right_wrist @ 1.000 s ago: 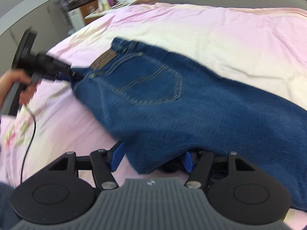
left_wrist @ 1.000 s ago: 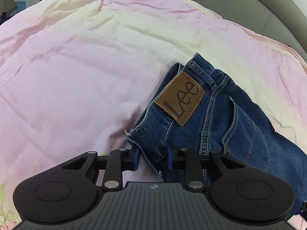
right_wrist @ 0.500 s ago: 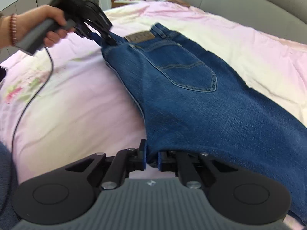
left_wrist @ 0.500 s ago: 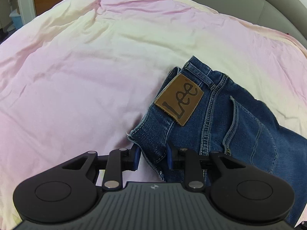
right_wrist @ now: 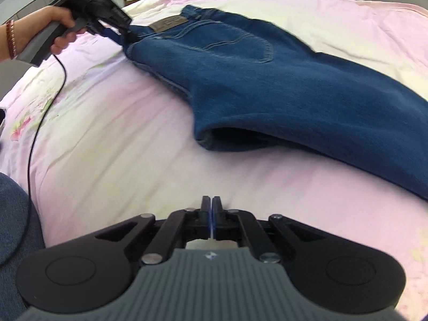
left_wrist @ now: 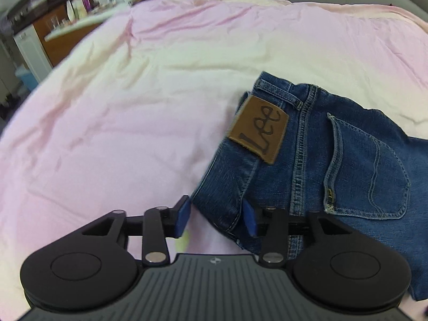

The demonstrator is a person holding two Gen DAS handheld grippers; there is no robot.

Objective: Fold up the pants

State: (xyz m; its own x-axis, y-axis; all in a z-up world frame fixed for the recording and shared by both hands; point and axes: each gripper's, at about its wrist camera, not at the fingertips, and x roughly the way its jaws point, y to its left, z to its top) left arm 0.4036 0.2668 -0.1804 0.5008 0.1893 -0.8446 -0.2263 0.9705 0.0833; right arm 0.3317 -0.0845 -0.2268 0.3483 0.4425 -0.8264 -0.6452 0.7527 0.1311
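Currently: blue Lee jeans (left_wrist: 315,160) on pink bedsheet (left_wrist: 133,107), right of frame; left gripper (left_wrist: 216,216) opening around waistband corner; right gripper (right_wrist: 211,218) closed empty, frame bottom.

I can read one word — "Lee", in dark script on the brown leather patch (left_wrist: 259,129) at the waistband of the jeans (left_wrist: 334,165). A small tab (left_wrist: 331,193) on the back pocket's edge is too tiny for me to make out.
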